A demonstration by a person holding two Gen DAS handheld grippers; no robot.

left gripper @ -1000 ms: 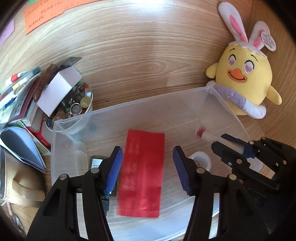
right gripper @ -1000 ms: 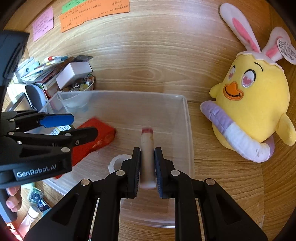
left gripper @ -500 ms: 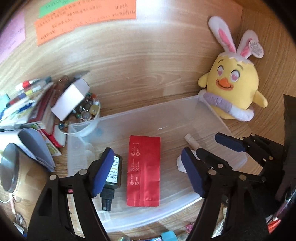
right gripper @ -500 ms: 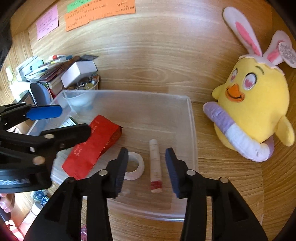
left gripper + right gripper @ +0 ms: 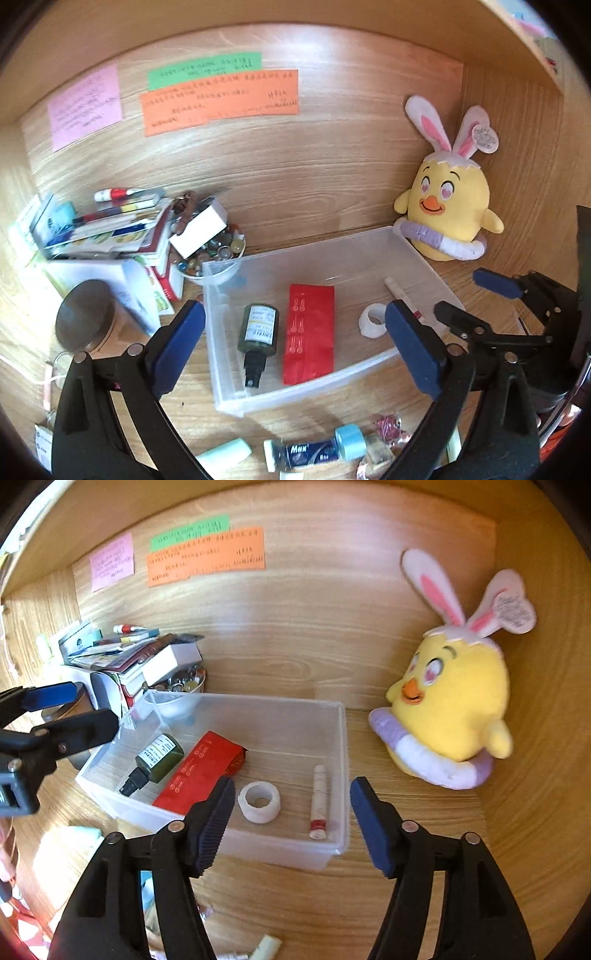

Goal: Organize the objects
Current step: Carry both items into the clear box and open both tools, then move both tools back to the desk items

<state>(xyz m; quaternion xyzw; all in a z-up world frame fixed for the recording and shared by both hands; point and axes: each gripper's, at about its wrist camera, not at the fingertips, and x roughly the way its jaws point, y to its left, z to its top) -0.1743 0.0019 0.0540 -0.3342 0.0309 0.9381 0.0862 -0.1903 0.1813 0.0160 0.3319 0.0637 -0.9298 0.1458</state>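
A: Looking at the clear bin (image 5: 343, 746), four things lie in it: dark bottle (image 5: 157, 757) far left, red packet (image 5: 199, 773) beside it, tape roll (image 5: 259, 801), then the small tube (image 5: 319, 801) along the right wall.

B: And the grippers?

A: Both have just been opening. The right gripper (image 5: 291, 818) stands open above the near rim with nothing between its pads; the left gripper (image 5: 295, 349) gapes wide, empty too.

B: Next move?

A: Probably the loose bits on the near desk (image 5: 369, 177): a blue packet (image 5: 308, 450), a pale tube (image 5: 225, 452). Grip them across the narrow side and lift clear of the bin's rim.

B: Surroundings?

A: Wooden desk and back panel, sticky notes (image 5: 219, 98), a chick toy (image 5: 450, 716) far right, stacked books (image 5: 110, 229) far left.
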